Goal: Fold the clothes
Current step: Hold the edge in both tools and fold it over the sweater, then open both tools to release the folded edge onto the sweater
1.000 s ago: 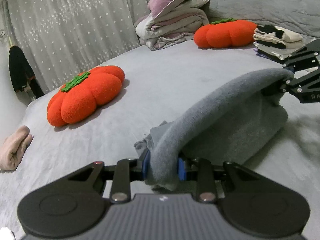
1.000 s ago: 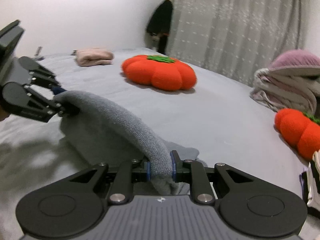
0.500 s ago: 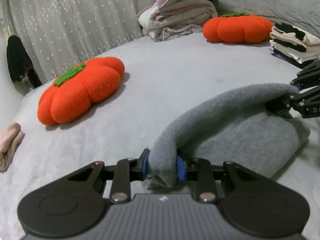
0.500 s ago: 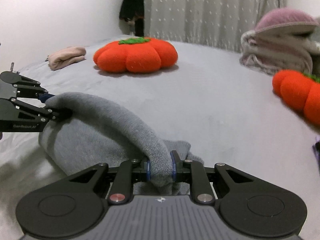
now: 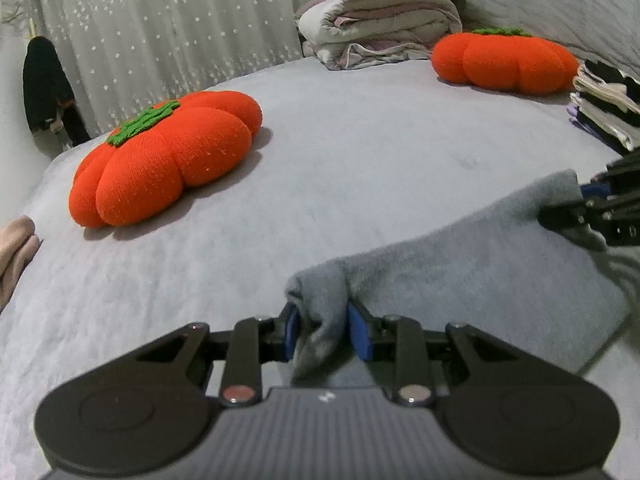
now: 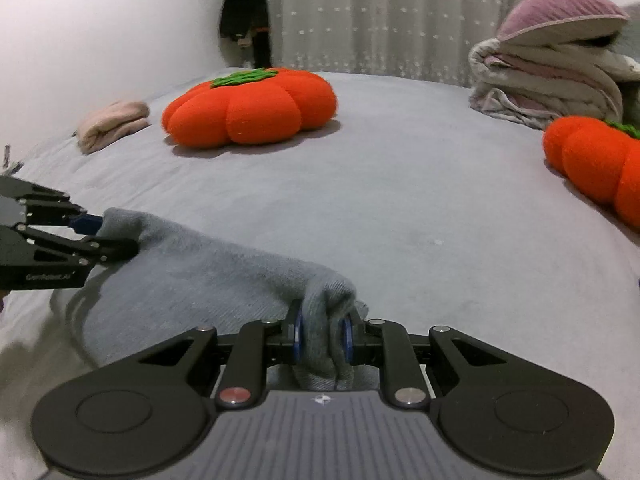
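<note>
claws point(image 5: 322, 334) pinch grey garment point(image 5: 460, 264)

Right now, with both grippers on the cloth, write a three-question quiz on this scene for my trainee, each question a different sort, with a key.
1. True or false: the left gripper and the right gripper are each clamped on the same grey garment.
2. Multiple choice: where does the folded pink cloth lie? A) on top of the grey garment B) on the bed, beside the near pumpkin cushion C) on the stack of folded clothes
3. Fill in: the pile of bedding is topped by a ____ pillow.

Key: 1 true; 2 B; 3 purple
</note>
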`<action>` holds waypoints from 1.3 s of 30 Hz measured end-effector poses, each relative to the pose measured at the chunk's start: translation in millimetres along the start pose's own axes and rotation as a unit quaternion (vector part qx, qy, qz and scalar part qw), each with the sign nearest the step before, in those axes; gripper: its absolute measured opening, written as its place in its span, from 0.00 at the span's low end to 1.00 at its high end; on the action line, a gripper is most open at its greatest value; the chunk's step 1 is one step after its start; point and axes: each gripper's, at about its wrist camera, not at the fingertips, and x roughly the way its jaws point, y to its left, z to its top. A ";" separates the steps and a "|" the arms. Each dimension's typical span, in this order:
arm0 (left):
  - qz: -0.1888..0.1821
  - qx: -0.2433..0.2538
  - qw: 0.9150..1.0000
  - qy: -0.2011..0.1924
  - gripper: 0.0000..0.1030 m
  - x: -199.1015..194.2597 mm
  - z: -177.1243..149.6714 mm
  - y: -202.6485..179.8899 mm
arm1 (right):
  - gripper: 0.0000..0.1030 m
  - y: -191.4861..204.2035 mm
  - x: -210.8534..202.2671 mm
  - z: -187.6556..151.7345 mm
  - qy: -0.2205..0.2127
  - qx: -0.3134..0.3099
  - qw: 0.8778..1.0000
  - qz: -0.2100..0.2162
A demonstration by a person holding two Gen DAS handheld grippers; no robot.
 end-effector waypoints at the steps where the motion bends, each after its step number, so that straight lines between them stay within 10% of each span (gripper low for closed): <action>1: -0.001 -0.004 1.000 0.000 0.24 1.6 0.9 0.9 | 0.17 0.2 0.8 0.5 -0.002 0.000 1.000 -0.002; 16: -0.002 -0.052 0.999 -0.018 0.18 15.9 9.4 4.5 | 0.13 -11.0 4.2 1.6 -0.033 0.051 0.998 -0.008; 29: 0.022 -0.065 0.998 0.002 0.39 26.7 5.5 8.5 | 0.20 -13.6 17.1 -4.3 -0.024 0.045 0.998 -0.022; 39: 0.034 -0.136 0.990 -0.012 0.36 18.7 6.1 35.3 | 0.14 -14.0 17.6 -5.3 -0.026 0.050 0.998 -0.022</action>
